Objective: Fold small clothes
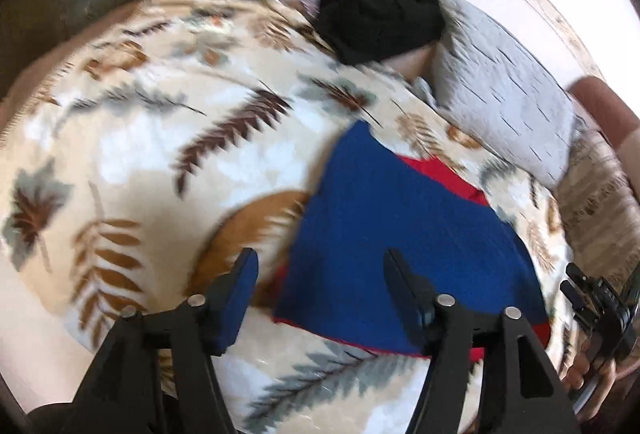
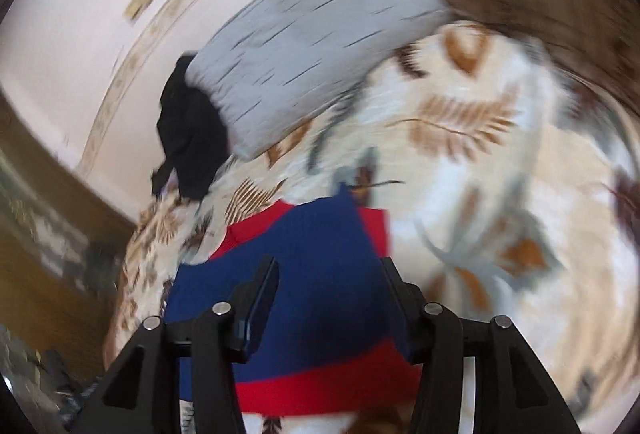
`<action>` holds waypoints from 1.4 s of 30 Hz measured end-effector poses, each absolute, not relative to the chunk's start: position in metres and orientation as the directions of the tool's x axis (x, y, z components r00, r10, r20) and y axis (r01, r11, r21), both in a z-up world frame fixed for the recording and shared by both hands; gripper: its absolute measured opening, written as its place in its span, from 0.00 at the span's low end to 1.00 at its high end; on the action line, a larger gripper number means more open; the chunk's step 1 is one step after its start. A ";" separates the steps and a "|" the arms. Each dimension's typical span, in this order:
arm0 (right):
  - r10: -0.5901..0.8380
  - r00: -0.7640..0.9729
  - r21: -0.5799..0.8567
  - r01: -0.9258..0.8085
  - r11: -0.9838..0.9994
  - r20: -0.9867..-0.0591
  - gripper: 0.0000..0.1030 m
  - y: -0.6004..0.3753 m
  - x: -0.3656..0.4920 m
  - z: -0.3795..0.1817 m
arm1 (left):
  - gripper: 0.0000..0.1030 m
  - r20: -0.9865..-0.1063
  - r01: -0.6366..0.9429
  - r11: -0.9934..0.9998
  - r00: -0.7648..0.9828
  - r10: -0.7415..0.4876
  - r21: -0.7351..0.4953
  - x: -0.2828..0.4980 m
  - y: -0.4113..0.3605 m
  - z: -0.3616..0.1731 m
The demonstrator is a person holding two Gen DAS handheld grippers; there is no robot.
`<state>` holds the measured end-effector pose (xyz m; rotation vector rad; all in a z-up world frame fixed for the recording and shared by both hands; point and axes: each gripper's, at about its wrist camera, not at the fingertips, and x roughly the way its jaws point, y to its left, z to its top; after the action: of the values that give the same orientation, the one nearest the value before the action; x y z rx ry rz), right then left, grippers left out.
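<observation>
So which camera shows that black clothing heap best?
The left wrist view: the black heap lies fully in sight on the blanket, beside the pillow. In the right wrist view the heap looks smaller and the pillow partly hides it.

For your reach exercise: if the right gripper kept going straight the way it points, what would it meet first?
Most likely the blue and red garment lying on the leaf-patterned blanket. The right gripper is open, with nothing between its jaws. Blur makes the depth uncertain.

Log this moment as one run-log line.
garment: blue-red, flat on blanket | left gripper: open, empty | right gripper: open, empty | black clothes: unfolded
</observation>
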<state>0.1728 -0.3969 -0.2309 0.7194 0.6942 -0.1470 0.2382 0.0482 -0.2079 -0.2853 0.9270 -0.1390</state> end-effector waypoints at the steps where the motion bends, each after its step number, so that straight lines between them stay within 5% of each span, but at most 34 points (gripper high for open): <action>1: 0.111 0.750 0.528 0.343 0.777 -0.652 0.48 -0.392 0.191 -0.234 | 0.64 -0.767 -0.019 0.956 0.602 -0.223 -0.293 0.240 0.050 -0.208; 9: 0.156 0.621 0.498 0.427 0.754 -0.768 0.46 -0.396 0.294 -0.288 | 0.64 -0.793 0.053 0.985 0.587 -0.165 -0.166 0.247 0.025 -0.232; 12: 0.136 0.557 0.460 0.498 0.735 -0.819 0.34 -0.405 0.309 -0.313 | 0.67 -0.857 0.112 0.993 0.508 -0.088 -0.035 0.253 0.003 -0.260; 15: 0.108 0.552 0.433 0.502 0.749 -0.827 0.38 -0.400 0.309 -0.304 | 0.71 -0.885 0.108 0.994 0.460 -0.073 -0.026 0.256 0.004 -0.283; 28: 0.458 0.473 0.529 0.020 0.849 -0.753 0.38 -0.198 0.393 -0.270 | 0.75 -0.846 0.088 0.996 0.529 -0.063 -0.019 0.241 0.035 -0.266; 34: 0.439 0.427 0.517 0.082 0.852 -0.791 0.40 -0.135 0.455 -0.303 | 0.76 -0.860 0.100 0.995 0.507 -0.054 -0.003 0.242 0.035 -0.277; 36: 0.438 0.458 0.533 0.096 0.841 -0.773 0.51 -0.136 0.459 -0.301 | 0.76 -0.853 0.107 0.994 0.517 -0.065 -0.011 0.241 0.036 -0.273; 42: 0.417 0.571 0.556 0.086 0.827 -0.708 0.52 -0.177 0.427 -0.273 | 0.76 -0.777 0.128 0.992 0.622 -0.097 -0.021 0.230 0.028 -0.246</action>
<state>0.4271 -0.1774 -0.2726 0.5858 0.9565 0.2077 0.2297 0.0282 -0.2456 0.0374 0.8907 -0.1296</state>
